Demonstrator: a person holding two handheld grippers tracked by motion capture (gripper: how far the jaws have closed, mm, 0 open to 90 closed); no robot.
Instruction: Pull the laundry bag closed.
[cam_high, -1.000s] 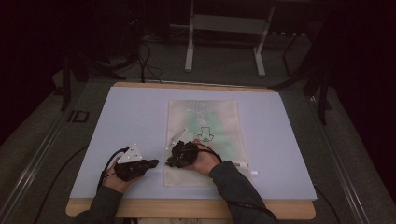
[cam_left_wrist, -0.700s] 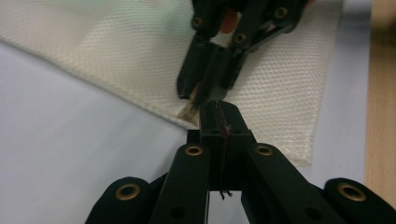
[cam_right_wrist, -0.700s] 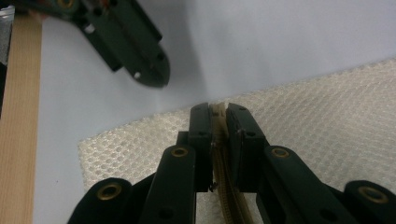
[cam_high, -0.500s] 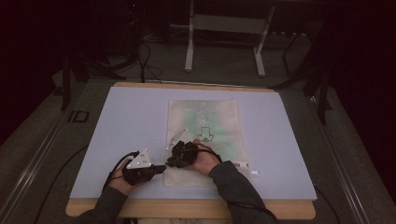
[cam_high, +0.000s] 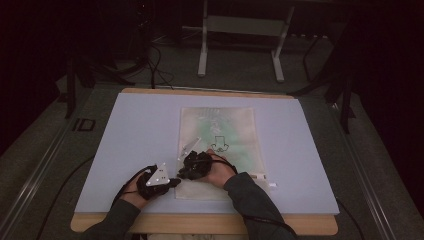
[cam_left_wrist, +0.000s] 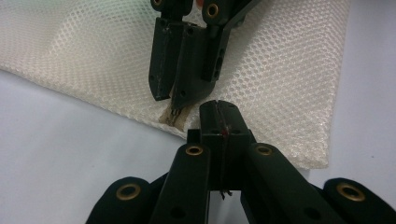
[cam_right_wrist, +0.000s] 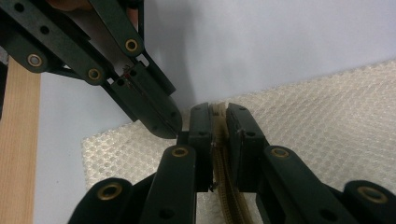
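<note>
Mesh bag (cam_high: 217, 150): it lies flat on the pale blue mat (cam_high: 125, 140), long side running toward 12 o'clock, its near left corner between your hands.
Right gripper (cam_right_wrist: 218, 122): you have it clenched on the beige zipper tape (cam_right_wrist: 229, 196) at the bag's edge; the tape runs up between the jaws. This likely anchors the bag so it cannot slide.
Left gripper (cam_left_wrist: 218, 112): jaws pressed together with only a thin dark thread between them, tip on the mesh at the corner, just at 4 o'clock of the right gripper's tips (cam_left_wrist: 180, 95). It grasps no part of the bag that you can see.
Zipper end (cam_left_wrist: 173, 116): a small beige tab peeks out under the right gripper's jaws.
Judgement: you seem to be lining up to take the zipper pull while the other hand holds the tape taut.
</note>
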